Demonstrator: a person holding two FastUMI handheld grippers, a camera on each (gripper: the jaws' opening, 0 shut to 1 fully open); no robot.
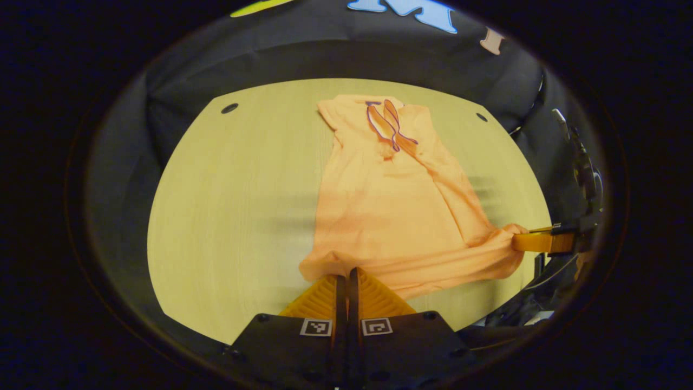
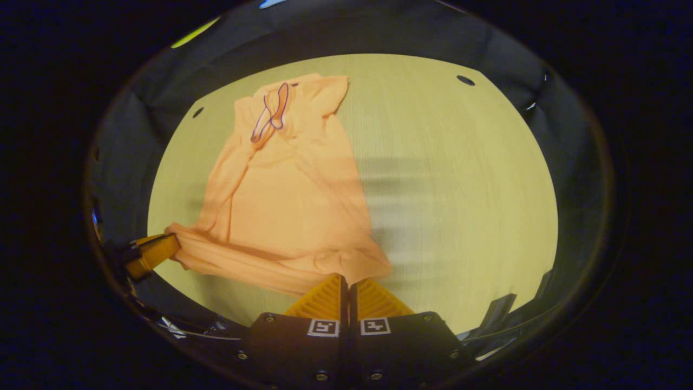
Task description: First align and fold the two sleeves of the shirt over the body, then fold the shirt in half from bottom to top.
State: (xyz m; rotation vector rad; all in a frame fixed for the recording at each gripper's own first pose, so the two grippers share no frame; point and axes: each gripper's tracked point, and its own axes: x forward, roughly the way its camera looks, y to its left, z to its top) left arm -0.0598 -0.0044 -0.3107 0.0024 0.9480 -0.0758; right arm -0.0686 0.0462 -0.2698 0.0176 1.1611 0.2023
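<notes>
1. Clearly, both sleeves already lie over the body, so the step in hand looks like the bottom-to-top fold, with each gripper holding one corner of the hem.
2. The left gripper (image 1: pixel 346 273) is clenched on the shirt (image 1: pixel 390 200) at the hem corner right at its fingertips; the fingers are pressed together with cloth pinched between them.
3. The right gripper (image 2: pixel 348 280) is likewise clamped on the other hem corner, the fabric bunched just in front of its tips.
4. In the left gripper view the right gripper shows far off to the right, biting the hem's other end; in the right gripper view the left gripper (image 2: pixel 162 245) shows far off to the left.
5. To do the fold well, both corners should probably rise together and travel forward, away from the grippers, at the same pace — kept apart enough that the hem stays taut — then land level with the shoulders.
6. The shirt is peach, narrow now, and stretches forward from the grippers across the table (image 1: pixel 243 189), with the dark-edged collar (image 1: pixel 387 122) at the far end.
7. The hem between the grippers is rolled and wrinkled — it may crease if not pulled flat.
</notes>
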